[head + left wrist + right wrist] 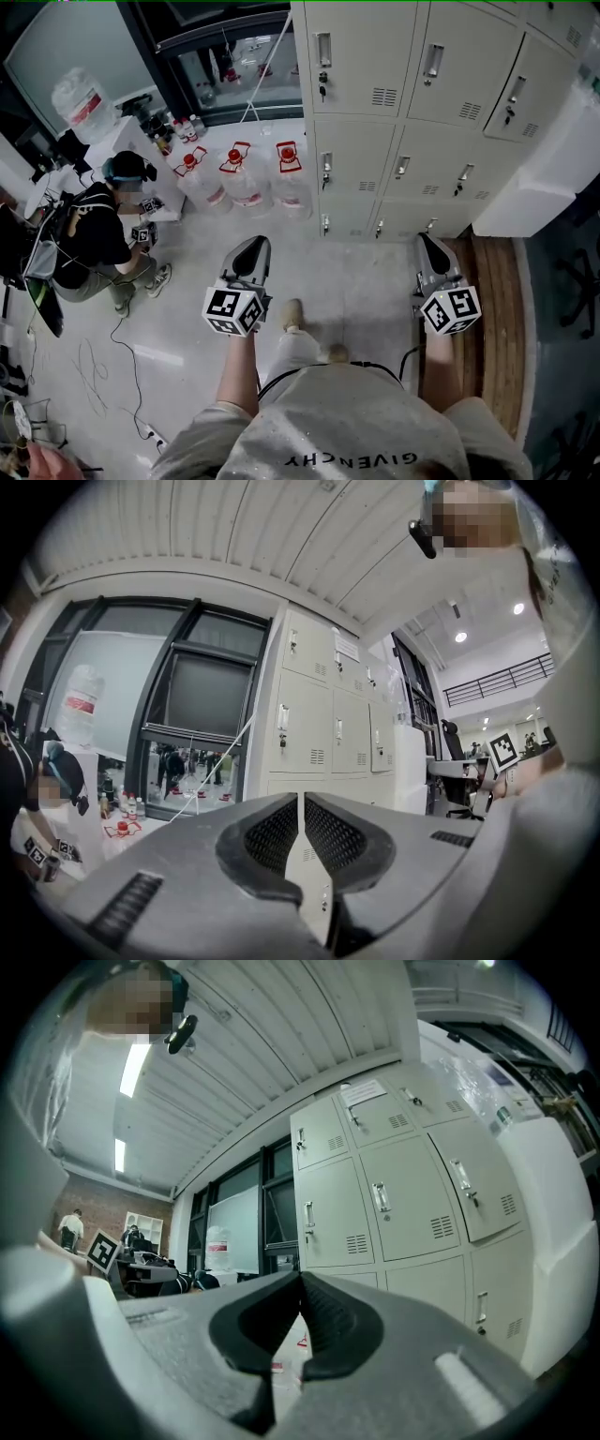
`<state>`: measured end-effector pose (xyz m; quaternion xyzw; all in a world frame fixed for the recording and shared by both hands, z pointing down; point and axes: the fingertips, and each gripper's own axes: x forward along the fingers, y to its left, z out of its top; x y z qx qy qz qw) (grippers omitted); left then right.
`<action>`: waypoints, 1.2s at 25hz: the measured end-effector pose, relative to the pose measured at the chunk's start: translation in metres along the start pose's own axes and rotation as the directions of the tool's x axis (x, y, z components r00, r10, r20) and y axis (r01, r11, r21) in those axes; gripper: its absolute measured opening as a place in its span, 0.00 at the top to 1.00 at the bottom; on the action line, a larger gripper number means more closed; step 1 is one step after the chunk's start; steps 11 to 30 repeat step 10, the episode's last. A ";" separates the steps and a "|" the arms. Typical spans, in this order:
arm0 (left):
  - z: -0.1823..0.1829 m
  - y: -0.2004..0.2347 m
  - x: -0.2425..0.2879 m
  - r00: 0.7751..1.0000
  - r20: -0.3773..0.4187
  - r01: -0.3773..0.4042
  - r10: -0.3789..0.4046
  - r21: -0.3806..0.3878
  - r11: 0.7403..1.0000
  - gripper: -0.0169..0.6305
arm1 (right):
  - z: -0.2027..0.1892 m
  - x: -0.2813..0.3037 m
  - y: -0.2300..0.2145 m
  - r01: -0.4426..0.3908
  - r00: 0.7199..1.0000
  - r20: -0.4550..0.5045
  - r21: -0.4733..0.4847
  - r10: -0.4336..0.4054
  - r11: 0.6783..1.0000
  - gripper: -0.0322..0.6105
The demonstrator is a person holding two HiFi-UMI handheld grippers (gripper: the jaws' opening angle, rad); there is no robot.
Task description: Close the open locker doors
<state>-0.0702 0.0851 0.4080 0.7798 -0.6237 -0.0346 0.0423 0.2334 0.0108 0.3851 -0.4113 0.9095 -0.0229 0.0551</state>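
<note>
A bank of beige lockers (412,122) stands ahead of me, and every door I can see sits flush and closed, with handles and small key locks. The same lockers (323,733) show in the left gripper view and the lockers (394,1204) again in the right gripper view, also with closed doors. My left gripper (254,242) is held low above the floor, a short way in front of the bottom row, shut and empty. My right gripper (425,240) hangs level with it on the right, also shut with nothing in it. Neither touches the lockers.
Three water jugs (246,178) with red caps stand on the floor left of the lockers. A person (98,234) crouches at the left with marker cubes. A big white block (553,169) stands right of the lockers, beside a wooden floor strip (492,309). Cables trail at the lower left.
</note>
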 end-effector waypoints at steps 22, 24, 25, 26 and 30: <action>0.001 0.006 -0.008 1.000 -0.011 -0.019 0.019 0.008 1.000 0.95 | -0.015 0.004 0.004 -0.008 1.000 -0.018 0.064 0.009 0.998 0.95; 0.001 0.006 -0.008 1.000 -0.011 -0.019 0.019 0.008 1.000 0.95 | -0.015 0.004 0.004 -0.008 1.000 -0.018 0.064 0.009 0.998 0.95; 0.001 0.006 -0.008 1.000 -0.011 -0.019 0.019 0.008 1.000 0.95 | -0.015 0.004 0.004 -0.008 1.000 -0.018 0.064 0.009 0.998 0.95; 0.001 0.006 -0.008 1.000 -0.011 -0.019 0.019 0.008 1.000 0.95 | -0.015 0.004 0.004 -0.008 1.000 -0.018 0.064 0.009 0.998 0.95; 0.001 0.006 -0.008 1.000 -0.011 -0.019 0.019 0.008 1.000 0.95 | -0.015 0.004 0.004 -0.008 1.000 -0.018 0.064 0.009 0.998 0.95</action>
